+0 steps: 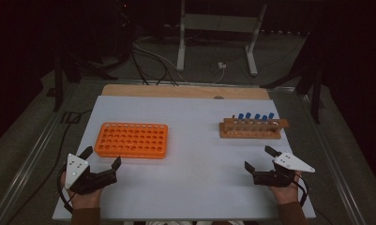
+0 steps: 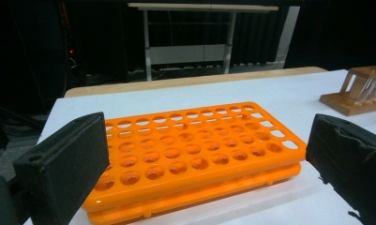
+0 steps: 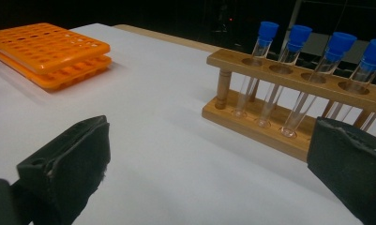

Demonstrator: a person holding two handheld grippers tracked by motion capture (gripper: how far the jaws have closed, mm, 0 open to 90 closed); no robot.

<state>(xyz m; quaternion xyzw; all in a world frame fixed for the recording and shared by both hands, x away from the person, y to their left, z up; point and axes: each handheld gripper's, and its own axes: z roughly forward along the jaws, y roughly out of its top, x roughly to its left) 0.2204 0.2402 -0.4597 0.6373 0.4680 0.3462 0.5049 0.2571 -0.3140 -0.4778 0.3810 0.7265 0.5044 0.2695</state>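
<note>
High view: a person's two hands rest at the near edge of a white table (image 1: 195,187), each with a gripper; no tube is held.
Left gripper (image 1: 102,157): jaws spread wide, empty, just short of the orange rack (image 1: 131,140) and aimed at its near long side.
Right gripper (image 1: 259,159): jaws spread wide, empty, near the wooden rack (image 1: 251,128) but apart from it.
Tubes (image 1: 256,120): blue-capped, clear, standing in the wooden rack at the far right of the table, well apart from the orange rack.
Tube axis: long axis close to upright, caps up, rounded ends down in the base; in the right gripper view the tubes (image 3: 310,82) lean slightly, tops tilted to the right of that view.
Rack axes: both racks lie with their long sides across the table, left to right; the orange rack's holes (image 2: 190,140) face up and look empty.
Step in hand: likely the reach for a first tube, by my reading.
Doing it well: bring the right gripper in level with its jaws either side of one tube just below the cap, close gently on the glass, then lift straight along the tube's axis so it clears the top hole without tipping the wooden rack.
Risk: neighbouring tubes stand close, so wide jaws may knock them.
</note>
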